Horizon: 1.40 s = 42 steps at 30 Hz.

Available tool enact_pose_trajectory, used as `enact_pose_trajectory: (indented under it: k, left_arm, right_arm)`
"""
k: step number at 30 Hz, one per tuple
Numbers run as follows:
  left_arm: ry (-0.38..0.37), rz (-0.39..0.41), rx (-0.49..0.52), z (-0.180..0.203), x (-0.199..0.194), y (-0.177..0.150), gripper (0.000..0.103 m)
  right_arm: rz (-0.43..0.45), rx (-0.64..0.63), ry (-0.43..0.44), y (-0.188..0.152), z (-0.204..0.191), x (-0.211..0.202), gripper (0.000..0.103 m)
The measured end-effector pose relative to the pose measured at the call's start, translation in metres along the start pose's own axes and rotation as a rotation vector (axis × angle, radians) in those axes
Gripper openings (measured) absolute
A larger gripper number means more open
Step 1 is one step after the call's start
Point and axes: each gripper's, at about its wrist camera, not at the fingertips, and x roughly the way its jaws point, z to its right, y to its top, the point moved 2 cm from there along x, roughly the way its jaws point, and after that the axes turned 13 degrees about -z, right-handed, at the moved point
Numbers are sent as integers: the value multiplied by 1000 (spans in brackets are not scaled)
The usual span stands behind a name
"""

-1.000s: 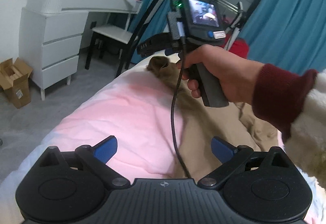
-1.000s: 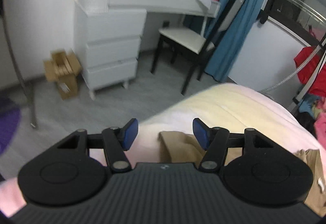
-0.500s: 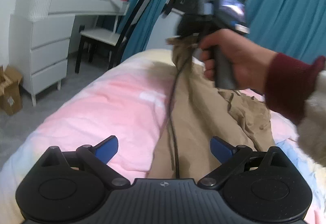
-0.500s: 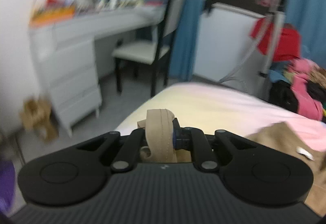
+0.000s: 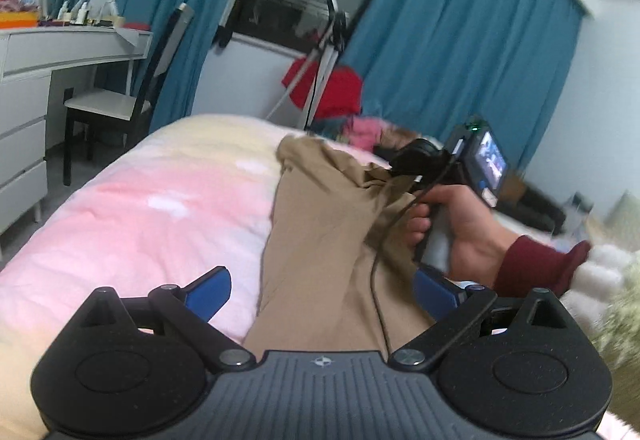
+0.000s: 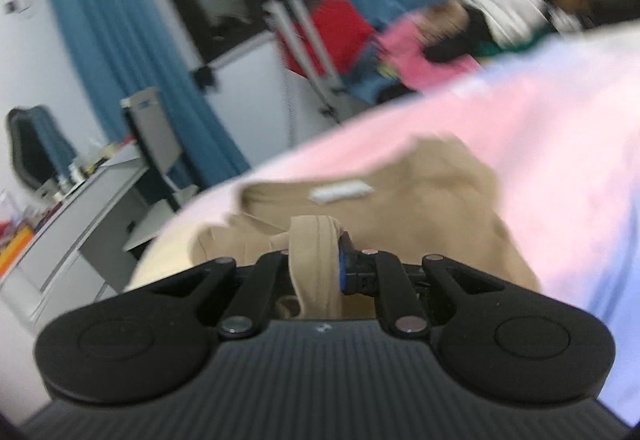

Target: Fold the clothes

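The right gripper [image 6: 320, 264] has a bunched edge of the tan trousers [image 5: 328, 240] between its pads, a thick roll of cloth sticking up through them, and the log-jam of fabric fills the gap though the jaws are easing open a touch. The right-wrist view is smeared with blur and tilted hard, the pink duvet [image 6: 540, 159] slanting across it. From the left wrist view, the right hand [image 5: 452, 228] grips the handle, a dark red cuff [image 5: 536, 268] at the wrist, and the gripped end of the trousers is lifted off the bed while the rest lies in a long tan strip down the duvet toward the left gripper [image 5: 320, 288]. That left gripper stands wide apart, blue pads [image 5: 210, 288] on either side of the cloth below, nothing pinched. A black cable [image 5: 376, 280] hangs from the right gripper across the trousers. Behind: teal curtains [image 5: 460, 59], a chair [image 5: 120, 99], a white desk [image 5: 60, 55], a heap of clothes [image 6: 420, 47] by the bed.
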Motion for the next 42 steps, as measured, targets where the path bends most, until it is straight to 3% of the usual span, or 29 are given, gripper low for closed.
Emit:
enact_pose_trajectory:
  k: [3,7,9,13,16,23,27,32,37,39,41,42]
  left_arm:
    - [19,-32,17,7,14,-2,99]
    - [47,-54,36,11,28,-3,99]
    - [52,-68,34,6,35,-2,99]
    - [53,-75,34,3,42,1,99]
    - [58,-79,35,6,40,-1,99]
    - [66,-84,38,8,39,-5,99]
    - [68,-94,40,8,42,-6,99]
    - [60,-106,38,7,45,-8,99]
    - [61,-110,46,9,46,-10,99]
    - [67,-115,47,9,48,-10,99]
    - [75,-121,49,9,49,-11,99]
    - [79,-124,49,8,49,-11,99]
  right_arm:
    - [-35,79,33,-3,26,8,19]
    - [33,97,41,-2,33,-2,59]
    - [82,62,27,-1,31,-14,59]
    - [73,-97,22,-9,9,-22,59]
    - [43,-242,-36,-22,-7,-19,59]
    - [201,-585,-102,-41,-26,-23,57]
    - [166,-747,-71,-42,-26,-17,56]
    - [149,-1102,-111,-54,-36,-20,56]
    - [31,-1318,-163,-51,-42,-8,54]
    - [-26,-1372,-202,-47,-41,3,51]
    - [-73,-1386,-224,-40,-39,13,36]
    - [-94,-1377,-229,-36,-39,17,14]
